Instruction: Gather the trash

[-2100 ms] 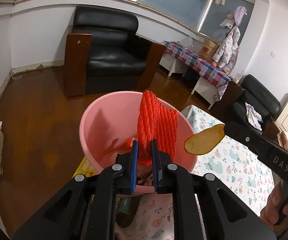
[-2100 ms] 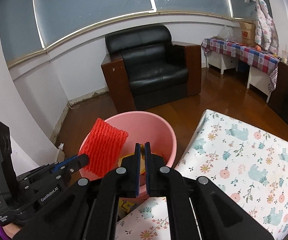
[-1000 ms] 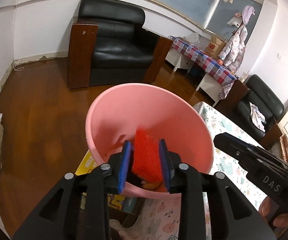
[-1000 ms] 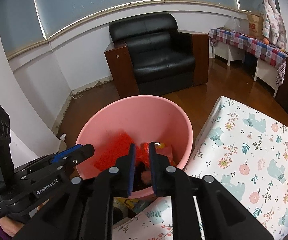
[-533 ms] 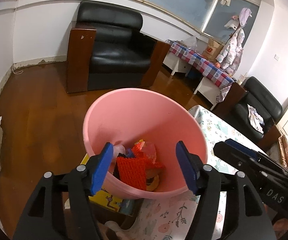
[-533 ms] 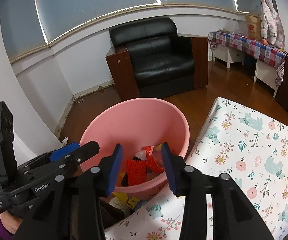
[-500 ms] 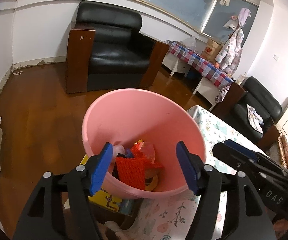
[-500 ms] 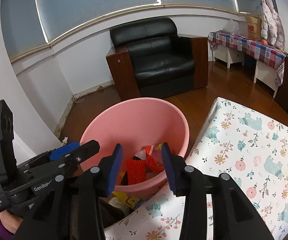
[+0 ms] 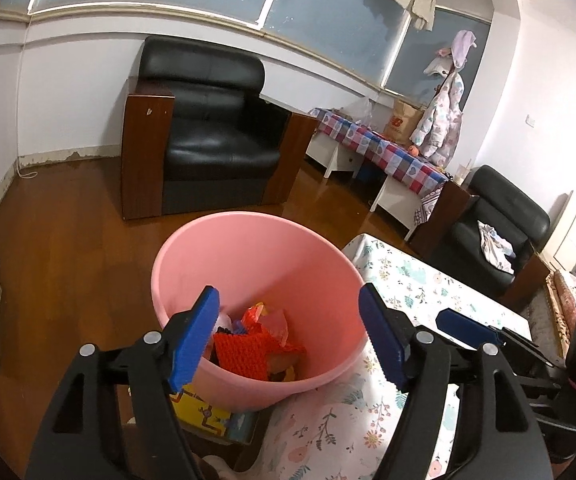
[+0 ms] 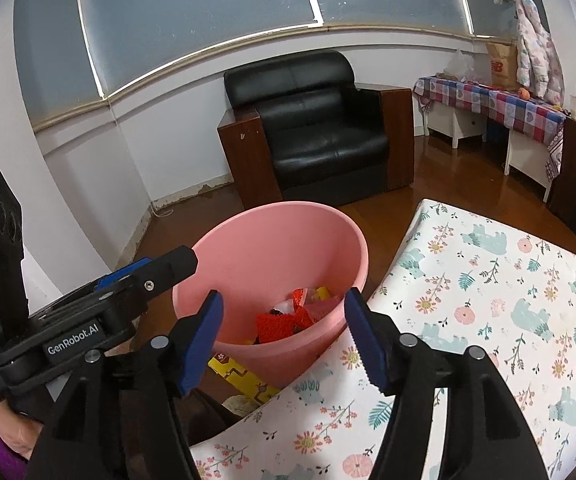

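A pink bucket [image 9: 216,256] stands on the floor by the table's corner; it also shows in the right wrist view [image 10: 248,248]. Inside lie a red foam net [image 9: 244,354], seen too in the right wrist view [image 10: 274,326], and several scraps of mixed trash. My left gripper [image 9: 289,338] is open and empty just above the bucket's near rim. My right gripper [image 10: 284,336] is open and empty above the bucket's near rim. The right gripper's body [image 9: 499,344] shows at right in the left wrist view; the left gripper's body [image 10: 100,304] shows at left in the right view.
A table with a floral cloth [image 10: 487,320] lies to the right of the bucket. A yellow box [image 9: 204,412] lies under the bucket. A black armchair [image 9: 208,132] stands behind on the wooden floor. A side table with a checked cloth [image 9: 387,152] stands at the back right.
Both grippers opened and let go: the red net and the peel-like scrap dropped into the bucket. Both grippers have since pulled back a little and opened wider.
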Demonstrator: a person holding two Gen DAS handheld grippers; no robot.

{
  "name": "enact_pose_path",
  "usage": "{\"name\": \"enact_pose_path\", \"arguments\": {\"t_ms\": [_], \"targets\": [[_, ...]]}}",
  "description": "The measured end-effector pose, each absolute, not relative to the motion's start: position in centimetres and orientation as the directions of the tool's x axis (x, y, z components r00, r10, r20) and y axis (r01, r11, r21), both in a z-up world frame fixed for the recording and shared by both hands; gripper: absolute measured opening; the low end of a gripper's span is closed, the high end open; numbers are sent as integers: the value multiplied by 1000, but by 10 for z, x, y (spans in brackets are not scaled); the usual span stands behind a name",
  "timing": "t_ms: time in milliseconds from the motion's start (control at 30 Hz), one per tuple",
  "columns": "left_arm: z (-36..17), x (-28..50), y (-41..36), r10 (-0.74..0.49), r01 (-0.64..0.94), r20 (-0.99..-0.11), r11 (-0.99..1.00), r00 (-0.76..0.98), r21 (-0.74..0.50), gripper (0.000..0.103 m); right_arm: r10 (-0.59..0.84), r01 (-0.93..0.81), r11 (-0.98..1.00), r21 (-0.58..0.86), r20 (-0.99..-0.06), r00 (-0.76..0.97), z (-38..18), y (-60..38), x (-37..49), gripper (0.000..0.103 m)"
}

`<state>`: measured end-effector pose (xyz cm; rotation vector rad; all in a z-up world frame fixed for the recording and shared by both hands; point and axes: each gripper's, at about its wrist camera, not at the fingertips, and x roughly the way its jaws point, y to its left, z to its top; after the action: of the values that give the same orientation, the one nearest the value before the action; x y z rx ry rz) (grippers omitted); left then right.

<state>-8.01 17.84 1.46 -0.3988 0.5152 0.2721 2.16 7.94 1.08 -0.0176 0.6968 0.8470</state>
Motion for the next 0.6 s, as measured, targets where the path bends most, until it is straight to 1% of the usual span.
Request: {"name": "enact_pose_path", "arguments": {"t_ms": [367,600], "targets": [[27,-89,156,168,-345,-513,898,842,-272,73,687,-690,683,239,-531,495,20,50,-3,75],[32,-95,148,172,-341,-503,901,847,-266,73,692,-691,685,230,-503,519,25,30,-18,77]]}}
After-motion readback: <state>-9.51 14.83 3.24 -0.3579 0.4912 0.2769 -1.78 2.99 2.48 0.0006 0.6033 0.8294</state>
